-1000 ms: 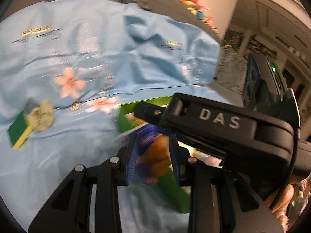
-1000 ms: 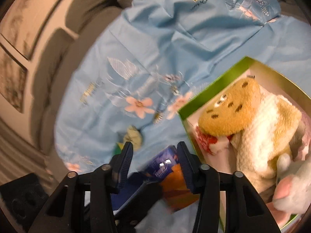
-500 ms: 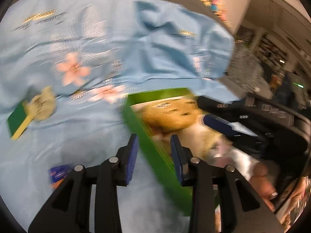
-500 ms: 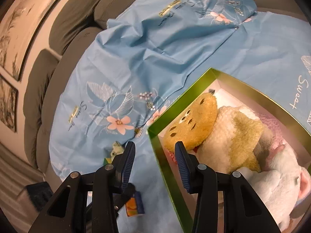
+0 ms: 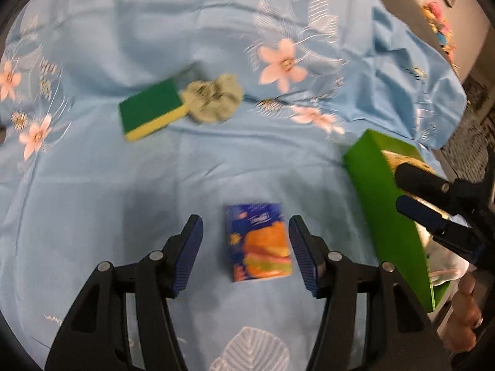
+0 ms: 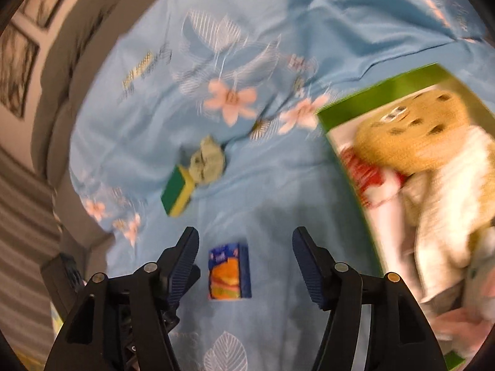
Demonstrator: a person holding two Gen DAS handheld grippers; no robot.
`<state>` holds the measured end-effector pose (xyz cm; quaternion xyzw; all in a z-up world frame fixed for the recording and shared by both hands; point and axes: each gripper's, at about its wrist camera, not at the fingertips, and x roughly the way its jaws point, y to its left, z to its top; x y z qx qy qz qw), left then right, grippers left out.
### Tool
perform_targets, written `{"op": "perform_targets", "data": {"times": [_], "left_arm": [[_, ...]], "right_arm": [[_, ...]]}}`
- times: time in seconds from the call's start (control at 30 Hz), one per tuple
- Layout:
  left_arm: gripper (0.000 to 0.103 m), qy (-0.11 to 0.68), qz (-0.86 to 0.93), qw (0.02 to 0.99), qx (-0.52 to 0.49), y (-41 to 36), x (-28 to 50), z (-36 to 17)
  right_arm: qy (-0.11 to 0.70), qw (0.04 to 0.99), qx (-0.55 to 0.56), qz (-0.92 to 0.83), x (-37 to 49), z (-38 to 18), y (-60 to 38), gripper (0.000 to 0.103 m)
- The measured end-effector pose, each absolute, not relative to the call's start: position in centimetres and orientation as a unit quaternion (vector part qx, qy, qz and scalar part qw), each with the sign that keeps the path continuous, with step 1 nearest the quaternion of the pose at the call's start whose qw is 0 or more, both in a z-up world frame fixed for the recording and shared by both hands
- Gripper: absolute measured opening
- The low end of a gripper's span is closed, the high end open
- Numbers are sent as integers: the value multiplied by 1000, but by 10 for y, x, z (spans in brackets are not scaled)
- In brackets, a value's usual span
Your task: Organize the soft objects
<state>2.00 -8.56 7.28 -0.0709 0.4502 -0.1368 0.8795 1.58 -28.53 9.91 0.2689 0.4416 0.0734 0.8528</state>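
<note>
A small blue-and-orange tissue packet (image 5: 260, 242) is found lying flat on the light-blue floral sheet (image 5: 92, 185), apart from the green box (image 5: 383, 210) that stands just to its right. The packet is framed between the blue pads of the left gripper (image 5: 246, 253), whose jaws are opening; no contact with either pad is seen, and the packet is held by nothing. The right gripper (image 6: 246, 262) is likewise seen with its jaws opening and nothing pinched; from its view the packet (image 6: 229, 270) lies near its left finger. Farther off on the sheet, a green-and-yellow sponge (image 5: 151, 109) is noted touching a crumpled grey-green cloth (image 5: 213, 97). Plush toys (image 6: 433, 154) are already packed inside the box. The step in hand is judged to be the pick-up of the packet for placing in the box. The next move is expected to call for the left jaws to be lowered astride the packet and closed on its long sides, gently, since the pack is soft and slippery.
</note>
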Motion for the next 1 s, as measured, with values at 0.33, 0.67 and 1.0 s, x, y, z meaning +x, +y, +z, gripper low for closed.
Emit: {"op": "perform_targets", "data": {"times": [0.33,0.67,1.0], "left_arm": [[52,485,-148,855,-107,-79,21,32],[31,480,-191,847,-129,-90,26,26],[27,416,-241,871,-97,-124,15,82]], "right_arm": [[517,812,251,102,43,47,-237,65],[547,790,255,109,62,19,-223,50],[442,853,268,69,29,91,-264,49]]}}
